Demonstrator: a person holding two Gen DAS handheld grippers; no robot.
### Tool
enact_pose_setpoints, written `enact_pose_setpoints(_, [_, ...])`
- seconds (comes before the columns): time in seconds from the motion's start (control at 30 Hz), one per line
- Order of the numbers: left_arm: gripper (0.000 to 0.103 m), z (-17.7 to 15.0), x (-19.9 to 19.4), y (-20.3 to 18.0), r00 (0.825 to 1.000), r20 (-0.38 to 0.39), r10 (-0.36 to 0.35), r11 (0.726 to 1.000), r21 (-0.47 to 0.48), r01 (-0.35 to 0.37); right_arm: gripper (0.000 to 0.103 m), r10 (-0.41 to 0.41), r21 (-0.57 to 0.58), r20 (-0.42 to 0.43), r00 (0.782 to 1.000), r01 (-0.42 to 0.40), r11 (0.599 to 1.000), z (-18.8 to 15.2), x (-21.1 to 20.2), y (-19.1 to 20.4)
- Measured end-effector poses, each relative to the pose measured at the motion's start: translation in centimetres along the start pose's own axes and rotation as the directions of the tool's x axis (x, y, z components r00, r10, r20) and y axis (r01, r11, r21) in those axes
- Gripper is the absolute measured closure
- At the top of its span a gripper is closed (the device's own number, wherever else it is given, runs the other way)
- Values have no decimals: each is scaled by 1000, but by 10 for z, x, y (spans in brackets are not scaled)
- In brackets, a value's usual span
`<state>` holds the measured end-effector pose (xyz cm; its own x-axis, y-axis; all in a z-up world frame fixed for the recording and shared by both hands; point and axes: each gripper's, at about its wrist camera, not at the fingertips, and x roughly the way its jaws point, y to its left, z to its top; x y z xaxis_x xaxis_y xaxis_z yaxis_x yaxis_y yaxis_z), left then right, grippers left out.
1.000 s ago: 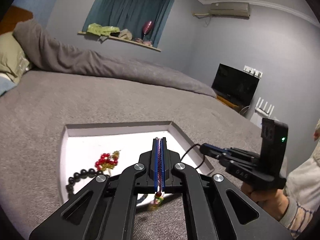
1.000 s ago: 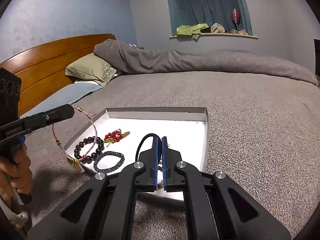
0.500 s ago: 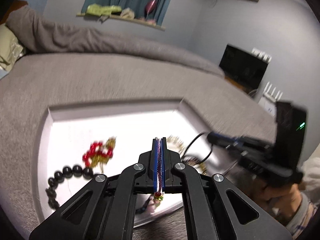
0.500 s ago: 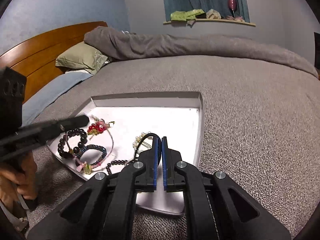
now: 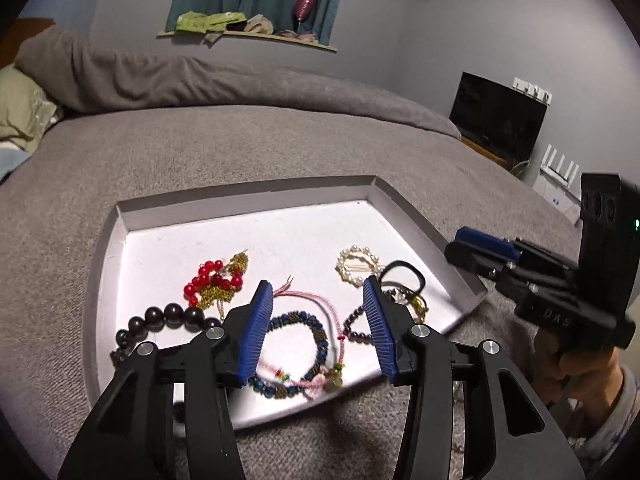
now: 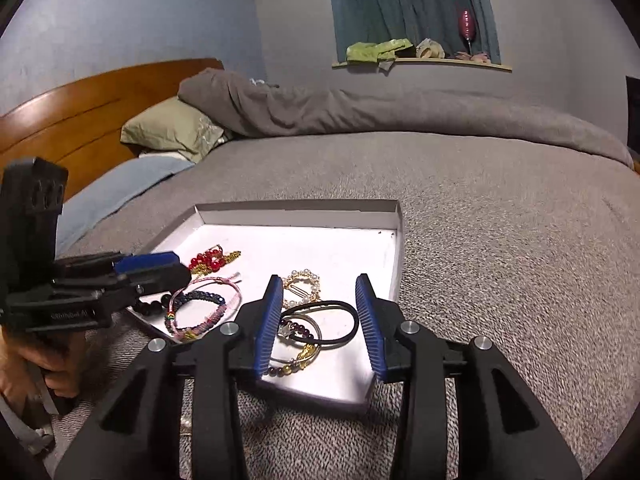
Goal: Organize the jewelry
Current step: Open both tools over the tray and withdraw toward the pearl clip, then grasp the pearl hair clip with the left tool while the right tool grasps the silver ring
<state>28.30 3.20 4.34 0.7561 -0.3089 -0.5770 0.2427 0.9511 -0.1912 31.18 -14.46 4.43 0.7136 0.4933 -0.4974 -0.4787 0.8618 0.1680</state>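
Observation:
A shallow white tray (image 5: 256,220) (image 6: 396,240) lies on the grey bed and holds several pieces of jewelry. My left gripper (image 5: 318,328) is open and empty above the tray's near edge. Below it lie a pink cord bracelet (image 5: 320,304) (image 6: 224,308) and a blue bead bracelet (image 5: 316,336) (image 6: 200,298). My right gripper (image 6: 316,320) is open and empty above a black hair tie (image 6: 340,326) (image 5: 400,274) and a dark purple bead bracelet (image 6: 300,326). A pearl ring hairpin (image 5: 357,266) (image 6: 301,286), a red bead bracelet (image 5: 210,280) (image 6: 208,260) and a black bead bracelet (image 5: 168,316) also lie in the tray.
The grey bedspread (image 6: 500,240) surrounds the tray. A rolled grey duvet (image 6: 360,112) and a green pillow (image 6: 172,128) lie at the back by the wooden headboard (image 6: 60,112). A TV (image 5: 496,120) stands at the right wall.
Both grippers have opened. The left one let go of the pink cord bracelet, which now lies in the tray. The right one let go of the black hair tie into the tray.

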Motion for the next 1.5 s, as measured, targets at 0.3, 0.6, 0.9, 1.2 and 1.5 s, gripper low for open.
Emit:
enact_pose_setpoints(0.3, [55, -19, -24, -16, 1000, 11, -6, 999, 54, 5, 65, -16, 31, 31, 999, 15, 999, -8, -23, -2])
enact_pose_setpoints(0.6, [55, -46, -40, -24, 1000, -12, -12, 998, 60, 13, 61, -3, 38, 13, 1000, 3, 999, -27, -42, 10])
enact_pose_setpoints(0.9, [55, -68, -44, -35, 999, -45, -29, 994, 108, 34, 61, 2, 70, -11, 1000, -1, 998, -44, -58, 10])
enact_pose_setpoints(1.2, [55, -78, -25, -49, 993, -120, -17, 986, 163, 37, 54, -22, 74, -38, 999, 24, 997, -56, -73, 4])
enact_pose_setpoints(1.5, [55, -76, -4, -59, 985, -169, 15, 977, 211, 21, 54, -30, 39, -57, 998, 32, 999, -66, -83, 1])
